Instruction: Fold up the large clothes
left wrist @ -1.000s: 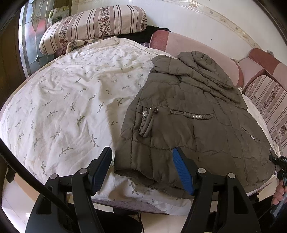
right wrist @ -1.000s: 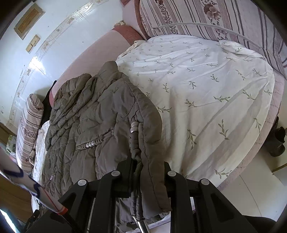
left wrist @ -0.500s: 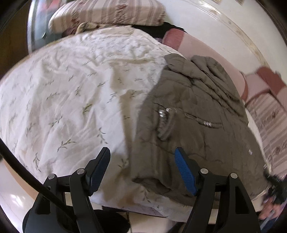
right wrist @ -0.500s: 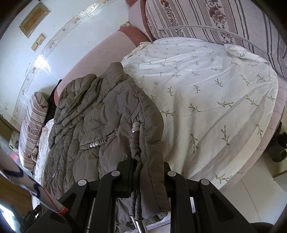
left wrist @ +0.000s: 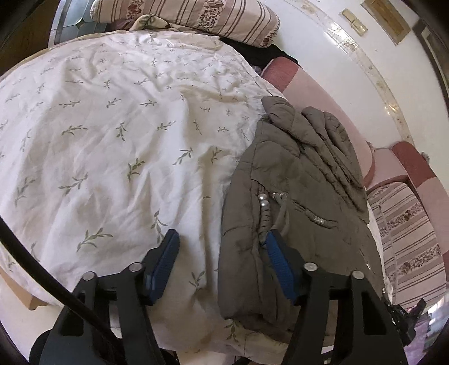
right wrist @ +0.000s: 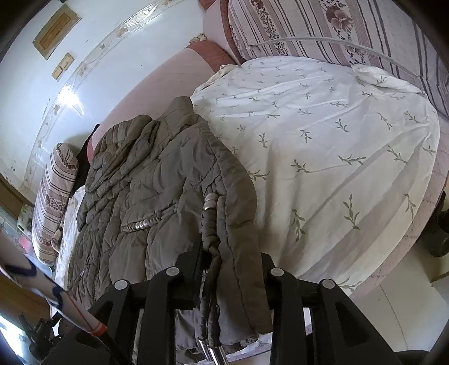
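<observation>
Compared with a second ago, the left gripper [left wrist: 221, 252] has come in closer over the near edge of the jacket [left wrist: 294, 191], so that the jacket's left edge now lies between its wide-apart blue-padded fingers [left wrist: 276, 261], where before both fingers hung short of the hem. The right gripper [right wrist: 230, 258] is unchanged: its black fingers stay clamped together on the jacket [right wrist: 157, 191] at the front edge, with the braided cord [right wrist: 210, 224] and its metal beads running between them. The jacket is a puffy, quilted, olive-grey garment lying along one side of the bed, its padded surface creased into soft ridges and its collar bunched at the far end. Beneath it the sheet [left wrist: 112, 134] is white, wrinkled cotton printed with small green sprigs. A striped, flowered pillow [left wrist: 196, 16] lies at the far edge, and a pink padded headboard [left wrist: 317, 92] curves behind.
</observation>
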Action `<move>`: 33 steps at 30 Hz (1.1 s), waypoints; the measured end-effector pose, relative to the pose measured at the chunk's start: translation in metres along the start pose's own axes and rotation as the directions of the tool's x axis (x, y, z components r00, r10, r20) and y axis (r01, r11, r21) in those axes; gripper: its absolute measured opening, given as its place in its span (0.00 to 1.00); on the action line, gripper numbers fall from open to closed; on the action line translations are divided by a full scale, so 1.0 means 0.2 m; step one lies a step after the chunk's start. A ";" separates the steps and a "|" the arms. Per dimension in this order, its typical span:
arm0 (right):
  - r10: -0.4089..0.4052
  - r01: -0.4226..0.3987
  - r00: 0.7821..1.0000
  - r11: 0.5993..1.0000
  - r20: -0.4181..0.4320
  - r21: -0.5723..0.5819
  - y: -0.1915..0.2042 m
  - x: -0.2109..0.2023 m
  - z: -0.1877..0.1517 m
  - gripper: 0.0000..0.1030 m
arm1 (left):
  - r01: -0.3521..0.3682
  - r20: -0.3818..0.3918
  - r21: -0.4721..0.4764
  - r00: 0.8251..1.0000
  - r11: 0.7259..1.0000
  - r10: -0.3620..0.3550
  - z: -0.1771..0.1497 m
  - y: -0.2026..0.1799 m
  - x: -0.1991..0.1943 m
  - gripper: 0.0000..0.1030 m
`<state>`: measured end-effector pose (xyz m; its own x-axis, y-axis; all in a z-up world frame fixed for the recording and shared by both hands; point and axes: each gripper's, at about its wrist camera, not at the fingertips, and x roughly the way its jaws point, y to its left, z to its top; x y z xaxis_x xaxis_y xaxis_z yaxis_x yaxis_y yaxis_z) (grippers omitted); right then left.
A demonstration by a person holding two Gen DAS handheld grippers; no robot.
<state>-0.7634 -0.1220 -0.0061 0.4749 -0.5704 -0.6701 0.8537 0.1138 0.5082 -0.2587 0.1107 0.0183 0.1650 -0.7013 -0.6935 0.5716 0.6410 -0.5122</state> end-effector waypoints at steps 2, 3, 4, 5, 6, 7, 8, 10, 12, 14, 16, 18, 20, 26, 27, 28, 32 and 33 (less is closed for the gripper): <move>-0.002 0.002 1.000 1.000 0.002 0.012 -0.01 0.01 0.00 0.35 | 0.005 -0.004 0.021 1.000 1.000 -0.005 -0.01 -0.02 0.00 0.54; -0.001 0.001 1.000 1.000 0.000 0.022 -0.02 0.01 0.00 0.35 | 0.005 -0.004 0.033 1.000 0.999 -0.005 -0.02 -0.03 0.00 0.53; -0.001 0.001 1.000 1.000 -0.001 0.029 -0.03 0.01 0.01 0.36 | 0.008 -0.009 0.051 1.000 0.999 -0.008 -0.04 -0.04 0.00 0.53; -0.001 0.001 1.000 0.999 -0.001 0.038 -0.04 0.01 0.01 0.38 | 0.007 -0.016 0.067 1.000 0.998 -0.006 -0.05 -0.06 0.01 0.53; 0.001 -0.001 1.000 0.999 -0.001 0.049 -0.05 0.01 0.01 0.39 | 0.002 -0.020 0.084 1.000 0.996 0.000 -0.07 -0.08 0.01 0.53; 0.005 -0.005 1.000 0.998 -0.001 0.057 -0.06 0.01 0.01 0.41 | -0.006 -0.020 0.098 1.000 0.995 0.007 -0.08 -0.09 0.01 0.53; 0.011 -0.011 1.000 0.998 0.000 0.064 -0.07 0.01 0.01 0.41 | -0.012 -0.018 0.118 1.000 0.993 0.014 -0.10 -0.11 0.02 0.53; 0.034 -0.034 0.999 0.996 0.008 0.084 -0.10 0.00 0.02 0.42 | -0.010 -0.023 0.136 1.000 0.991 0.013 -0.13 -0.13 0.03 0.53; 0.064 -0.065 0.998 0.992 0.010 0.112 -0.14 -0.01 0.01 0.46 | -0.007 -0.026 0.146 1.000 0.989 0.011 -0.14 -0.14 0.04 0.53; 0.085 -0.083 0.996 0.987 -0.010 0.139 -0.17 0.00 0.00 0.48 | -0.005 -0.022 0.161 1.000 0.987 0.009 -0.15 -0.16 0.04 0.53; 0.131 -0.123 0.991 0.978 -0.038 0.167 -0.19 0.03 -0.01 0.48 | -0.007 -0.018 0.168 1.000 0.986 0.010 -0.16 -0.17 0.05 0.53; 0.188 -0.174 0.980 0.968 -0.061 0.180 -0.18 0.04 -0.04 0.49 | -0.007 -0.011 0.177 1.000 0.984 0.009 -0.16 -0.18 0.05 0.53; 0.216 -0.200 0.973 0.966 -0.084 0.166 -0.15 0.05 -0.07 0.49 | -0.010 -0.004 0.192 1.000 0.981 0.012 -0.18 -0.20 0.05 0.53; 0.190 -0.187 0.978 0.982 -0.091 0.033 0.01 0.05 -0.14 0.33 | -0.068 0.048 0.285 0.997 0.956 0.057 -0.25 -0.30 0.03 0.51; 0.166 -0.166 0.982 0.986 -0.087 0.013 0.03 0.06 -0.15 0.32 | -0.094 0.068 0.303 0.995 0.948 0.077 -0.26 -0.32 0.03 0.48; 0.143 -0.144 0.986 0.990 -0.086 -0.001 0.03 0.07 -0.15 0.30 | -0.109 0.077 0.309 0.993 0.945 0.089 -0.26 -0.32 0.04 0.45; 0.119 -0.121 0.989 0.992 -0.086 -0.021 0.03 0.08 -0.15 0.32 | -0.134 0.085 0.305 0.990 0.943 0.113 -0.26 -0.32 0.04 0.42; 0.120 -0.121 0.989 0.993 -0.088 -0.008 0.03 0.08 -0.15 0.36 | -0.131 0.079 0.297 0.990 0.946 0.113 -0.26 -0.31 0.04 0.45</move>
<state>-0.7450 -0.1067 -0.0306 0.5906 -0.4787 -0.6497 0.7918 0.1884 0.5810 -0.3344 0.0815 0.0173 0.2911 -0.6469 -0.7048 0.7575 0.6059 -0.2432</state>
